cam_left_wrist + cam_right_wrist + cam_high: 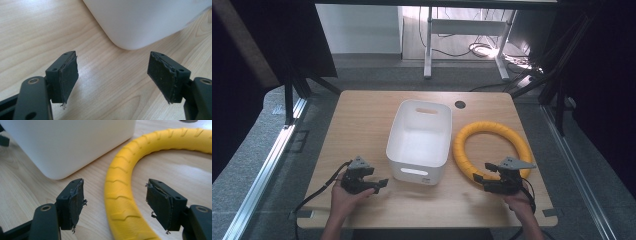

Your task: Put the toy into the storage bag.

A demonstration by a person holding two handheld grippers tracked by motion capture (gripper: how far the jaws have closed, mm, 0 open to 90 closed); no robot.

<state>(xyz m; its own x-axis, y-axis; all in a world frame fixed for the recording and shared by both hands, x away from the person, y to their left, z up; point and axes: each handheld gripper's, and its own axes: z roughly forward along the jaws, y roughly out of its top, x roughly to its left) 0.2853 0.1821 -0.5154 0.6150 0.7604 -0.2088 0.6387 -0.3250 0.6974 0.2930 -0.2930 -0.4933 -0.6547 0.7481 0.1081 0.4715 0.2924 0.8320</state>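
Two grippers sit at the near edge of the table (pixel 362 107), one in each of the person's hands. The left gripper (pixel 381 184) is down by the near-left corner of the bin, jaws spread wide with nothing between them but bare wood. The right gripper (pixel 478 181) is over on the other side, jaws also spread wide, and in the right gripper view the near curve of the ring runs up between them without touching either pad. The rubbery black pads (pixel 76 203) look pretty chewed up, frayed at the edges.

One white plastic bin (pixel 419 141) stands mid-table: smooth, rounded corners, a slot handle cut into the near wall and another in the far wall, looks empty inside. One yellow ring (pixel 490 147) lies flat just to its right, close beside it but not touching as far as I can tell. It's a thick tube with ribbed spiral grooves, kinda tire-like.

The table top is light wood grain, with one dark round cable hole (pixel 460 104) near the far edge behind the bin. Beyond that there's grey carpet, white desk legs (pixel 428 47) and a tangle of cables (pixel 492 50) on the floor. Dark frame struts stand on both sides.
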